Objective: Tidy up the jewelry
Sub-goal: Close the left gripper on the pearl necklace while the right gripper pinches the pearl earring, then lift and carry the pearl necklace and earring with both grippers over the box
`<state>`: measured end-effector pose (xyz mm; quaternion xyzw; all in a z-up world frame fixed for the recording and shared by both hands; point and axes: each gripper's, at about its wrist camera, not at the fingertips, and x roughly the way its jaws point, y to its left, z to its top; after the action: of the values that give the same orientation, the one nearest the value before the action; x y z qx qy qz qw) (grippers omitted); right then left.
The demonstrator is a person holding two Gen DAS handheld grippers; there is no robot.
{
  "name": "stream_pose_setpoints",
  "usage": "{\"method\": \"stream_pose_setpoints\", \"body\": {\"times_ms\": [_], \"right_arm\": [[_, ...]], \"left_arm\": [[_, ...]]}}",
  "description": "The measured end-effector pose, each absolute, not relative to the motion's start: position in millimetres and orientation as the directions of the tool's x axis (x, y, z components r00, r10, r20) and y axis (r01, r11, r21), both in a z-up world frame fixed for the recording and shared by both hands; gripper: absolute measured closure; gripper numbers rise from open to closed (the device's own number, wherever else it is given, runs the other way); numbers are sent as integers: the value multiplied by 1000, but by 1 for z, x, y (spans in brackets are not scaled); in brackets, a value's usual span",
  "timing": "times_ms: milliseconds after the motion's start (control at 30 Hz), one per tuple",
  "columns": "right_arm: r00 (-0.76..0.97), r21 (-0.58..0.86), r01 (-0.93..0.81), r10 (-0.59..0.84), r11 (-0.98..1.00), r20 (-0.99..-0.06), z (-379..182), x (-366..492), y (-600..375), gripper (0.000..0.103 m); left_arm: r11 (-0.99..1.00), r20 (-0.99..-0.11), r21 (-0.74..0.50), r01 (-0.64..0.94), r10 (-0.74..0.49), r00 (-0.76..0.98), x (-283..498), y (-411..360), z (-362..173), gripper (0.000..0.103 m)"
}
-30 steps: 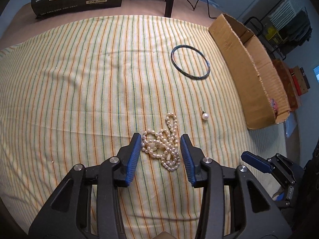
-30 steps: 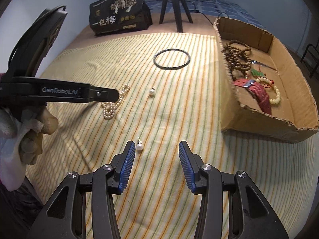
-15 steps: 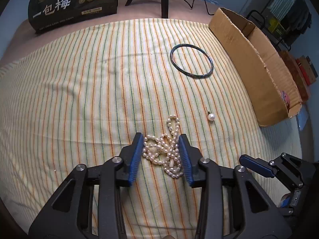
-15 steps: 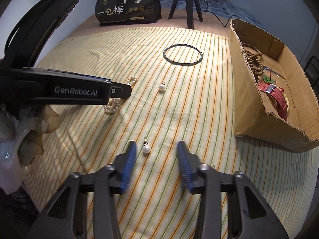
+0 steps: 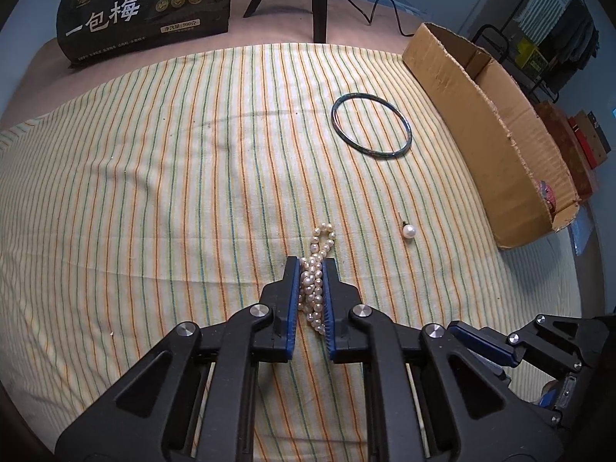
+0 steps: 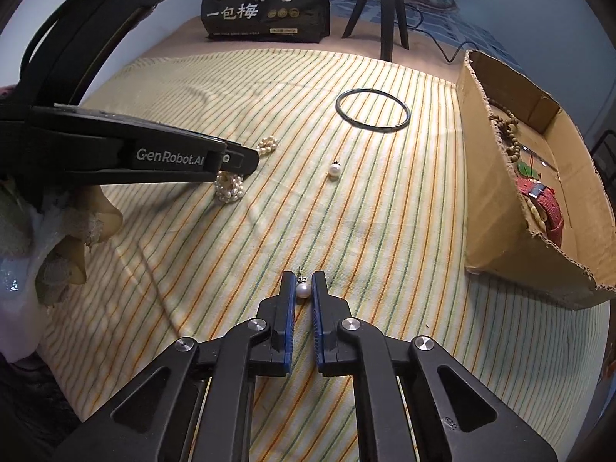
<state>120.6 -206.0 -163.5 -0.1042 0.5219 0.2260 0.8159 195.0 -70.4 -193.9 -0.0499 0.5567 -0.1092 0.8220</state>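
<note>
My left gripper point(image 5: 311, 265) is shut on a bunched white pearl necklace point(image 5: 313, 288) lying on the striped cloth; a loop of it pokes out ahead of the tips. The necklace also shows in the right wrist view point(image 6: 231, 186) under the left gripper point(image 6: 246, 161). My right gripper point(image 6: 303, 279) is shut on a pearl earring point(image 6: 303, 290) on the cloth. A second pearl earring point(image 5: 408, 231) point(image 6: 335, 170) lies loose. A dark bangle point(image 5: 371, 126) point(image 6: 372, 109) lies further back.
An open cardboard box point(image 6: 496, 231) on the right holds wooden beads point(image 6: 508, 134), a red strap point(image 6: 546, 208) and other jewelry; it also shows in the left wrist view point(image 5: 492, 142). A black bag point(image 6: 265, 4) and a tripod point(image 6: 389, 11) stand at the back.
Both grippers have closed: the left on the pearl necklace, the right on the near pearl earring. Both moved slightly forward over the cloth.
</note>
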Motion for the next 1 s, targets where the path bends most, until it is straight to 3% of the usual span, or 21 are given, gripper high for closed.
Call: {"method": "stream_pose_setpoints", "body": {"times_ms": [1000], "right_arm": [[500, 130, -391, 328, 911, -801, -89, 130, -249, 96]], "left_arm": [[913, -762, -376, 155, -401, 508, 186, -56, -91, 98]]}}
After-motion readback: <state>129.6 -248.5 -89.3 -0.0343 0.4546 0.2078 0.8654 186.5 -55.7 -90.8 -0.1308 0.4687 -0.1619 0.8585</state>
